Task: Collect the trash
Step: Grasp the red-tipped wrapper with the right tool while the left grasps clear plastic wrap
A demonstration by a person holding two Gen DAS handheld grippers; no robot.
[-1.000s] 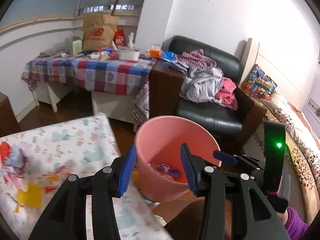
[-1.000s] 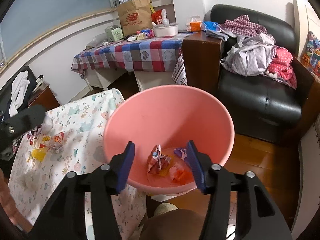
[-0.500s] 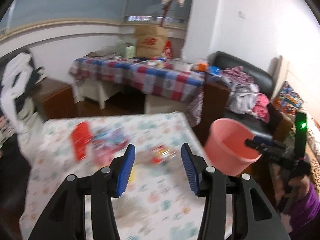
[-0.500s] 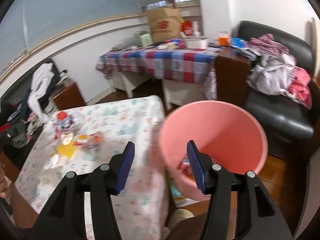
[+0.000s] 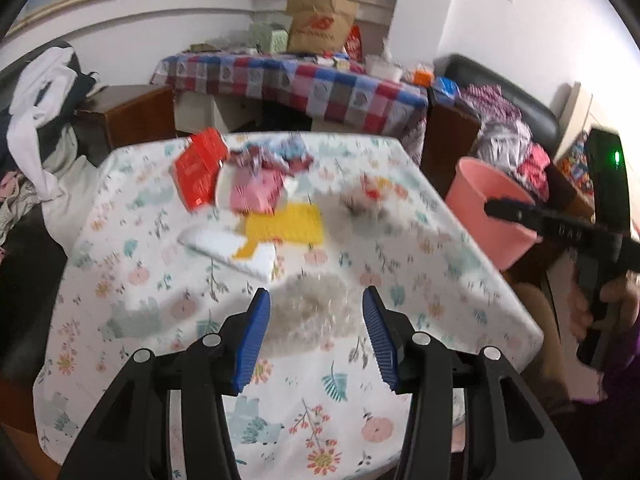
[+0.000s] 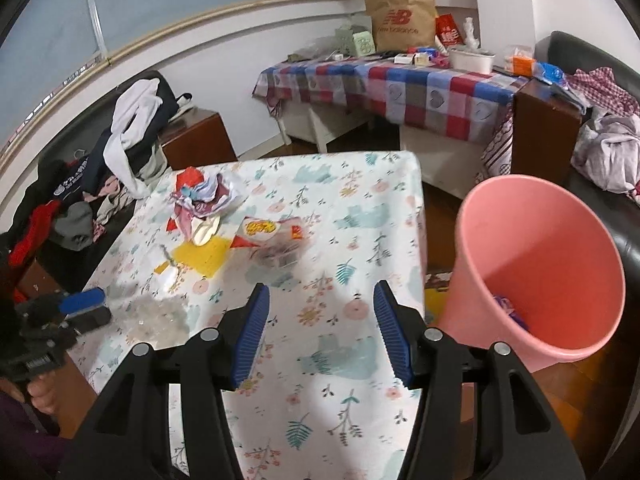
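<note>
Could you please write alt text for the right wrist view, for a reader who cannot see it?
The open, empty right gripper hovers over a table with a floral cloth, and a pink bin holding a few scraps stands off its right edge. Crumpled wrappers, a snack bag and a yellow sheet lie at the far left, and the left gripper reaches in from the left.

Pink plastic bin (image 6: 536, 264) off the table's right edge, tilted, purple scrap (image 6: 506, 306) visible inside. Trash on the floral cloth: red foil packet (image 5: 198, 170), crumpled pink-white wrappers (image 5: 256, 188), flat yellow paper (image 5: 286, 226), white tissue (image 5: 228, 248), clear crinkled plastic (image 5: 312, 312) nearest.
</note>
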